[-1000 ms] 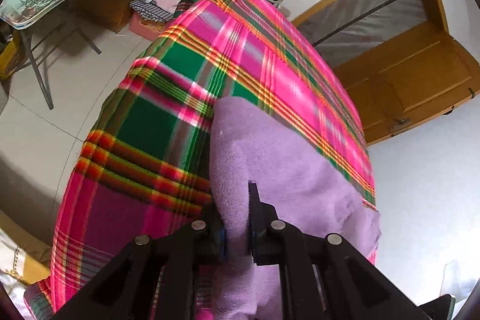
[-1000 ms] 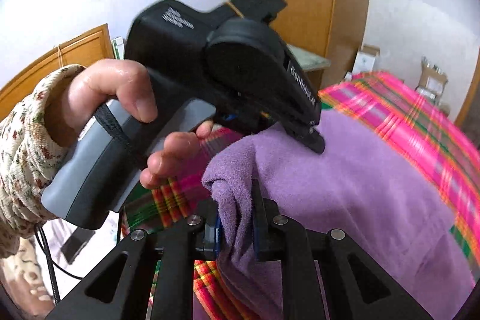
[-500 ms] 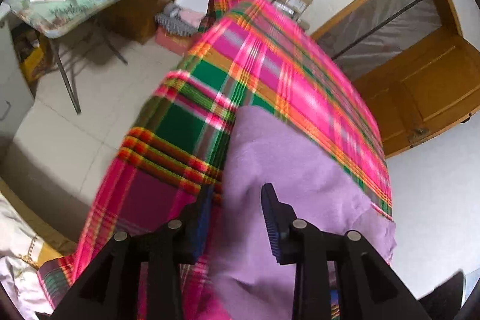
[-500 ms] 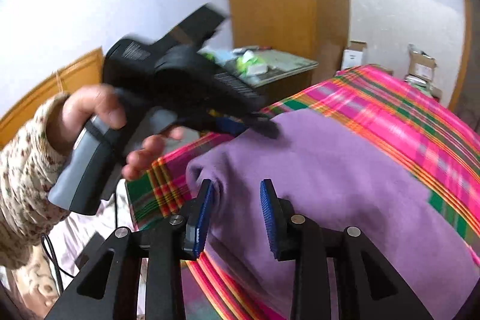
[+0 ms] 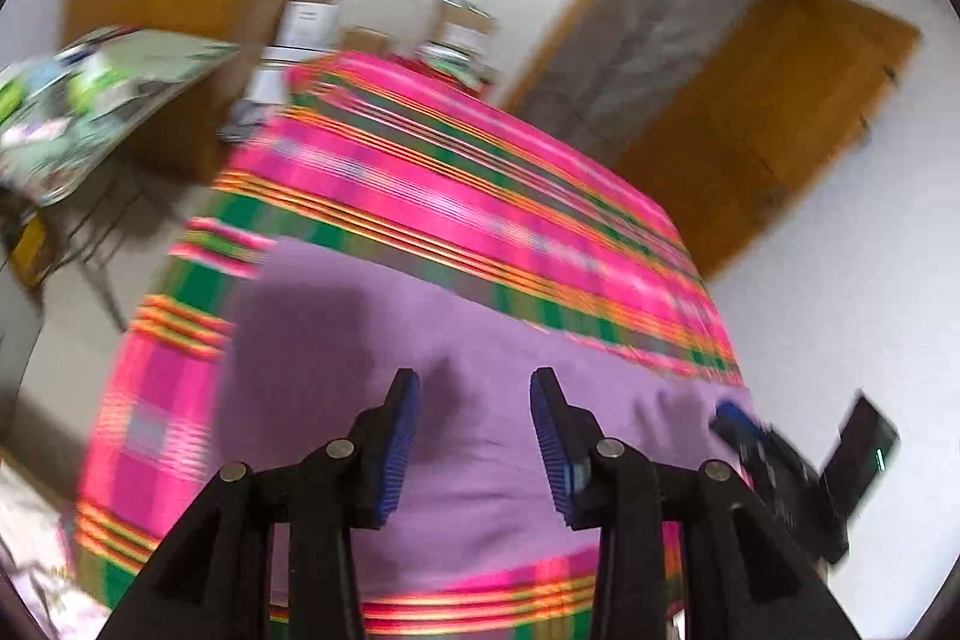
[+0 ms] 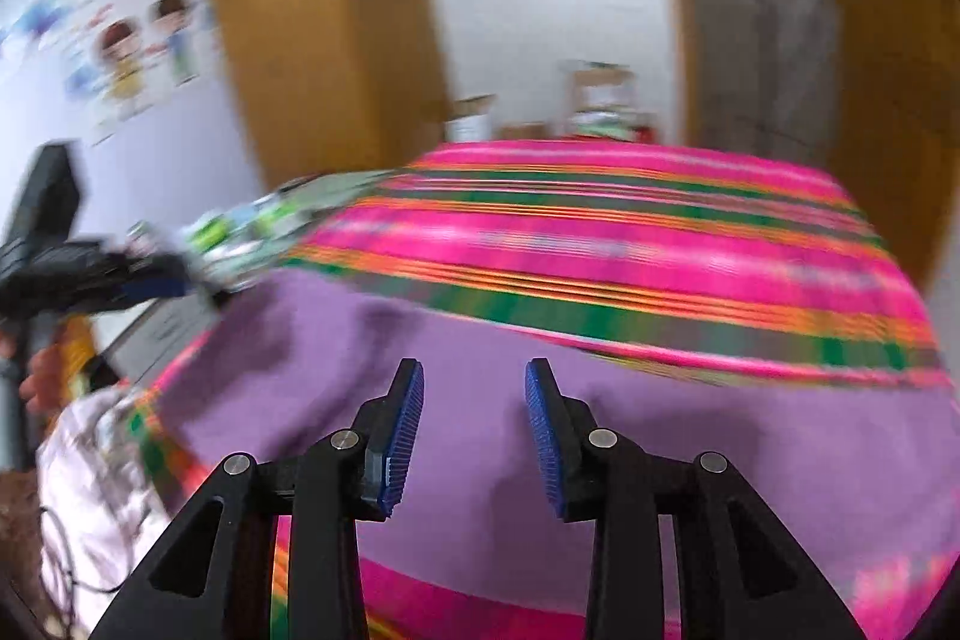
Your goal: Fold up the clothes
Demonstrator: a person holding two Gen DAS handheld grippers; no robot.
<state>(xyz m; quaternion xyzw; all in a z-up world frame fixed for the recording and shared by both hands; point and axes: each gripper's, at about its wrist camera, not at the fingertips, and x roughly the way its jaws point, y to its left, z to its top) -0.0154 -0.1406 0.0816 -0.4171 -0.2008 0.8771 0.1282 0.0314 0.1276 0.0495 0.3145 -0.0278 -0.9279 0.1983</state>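
A bright pink, green and orange plaid cloth [image 5: 456, 196] covers the bed; beyond its far end stand blurred cardboard boxes [image 5: 462, 25], left of a wooden door [image 5: 798, 112].

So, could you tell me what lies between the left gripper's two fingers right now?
Nothing is held there. The left gripper stands open, and in the left wrist view the gap shows only the purple garment, spread flat on the plaid cloth beyond the fingertips.

Your purple fleece garment [image 5: 480, 352] [image 6: 600, 400] lies spread flat on the near end of the pink, green and orange plaid cloth [image 5: 480, 196] [image 6: 630, 244], its soft surface smooth, its far edge running straight across the stripes, both views motion-blurred.
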